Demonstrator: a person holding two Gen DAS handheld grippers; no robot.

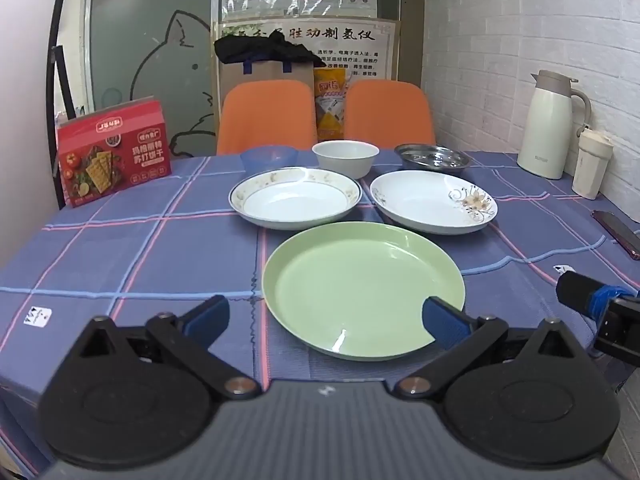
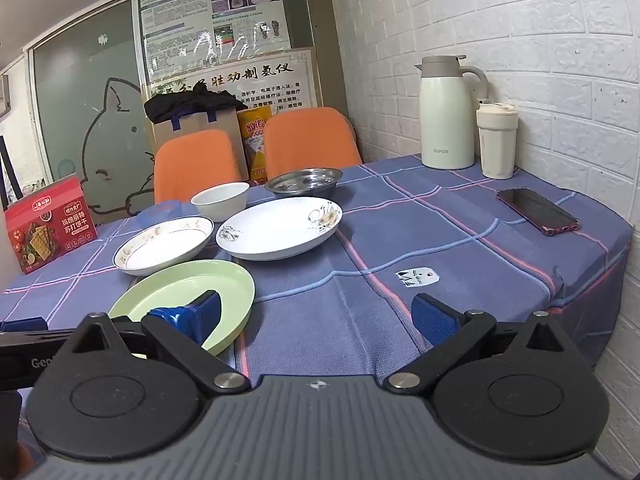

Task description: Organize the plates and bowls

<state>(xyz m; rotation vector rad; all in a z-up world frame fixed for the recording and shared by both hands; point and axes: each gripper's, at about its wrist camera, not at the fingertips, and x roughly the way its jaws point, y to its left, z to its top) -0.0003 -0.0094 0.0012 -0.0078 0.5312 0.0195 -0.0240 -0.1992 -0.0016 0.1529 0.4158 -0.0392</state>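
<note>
A green plate (image 1: 364, 288) (image 2: 188, 292) lies nearest on the blue checked tablecloth. Behind it sit a white plate with a patterned rim (image 1: 295, 198) (image 2: 164, 245) and a white plate with a flower print (image 1: 433, 201) (image 2: 280, 227). At the back stand a blue bowl (image 1: 269, 158), a white bowl (image 1: 345, 158) (image 2: 220, 201) and a steel dish (image 1: 432, 157) (image 2: 304, 182). My left gripper (image 1: 326, 320) is open, low at the green plate's near edge. My right gripper (image 2: 320, 318) is open over bare cloth right of that plate.
A red cracker box (image 1: 112, 152) (image 2: 50, 226) stands at the left. A cream thermos jug (image 1: 550, 124) (image 2: 448, 112) and a cup (image 2: 496, 140) stand by the brick wall, a phone (image 2: 536, 210) lies on the right. Two orange chairs (image 1: 266, 116) are behind the table.
</note>
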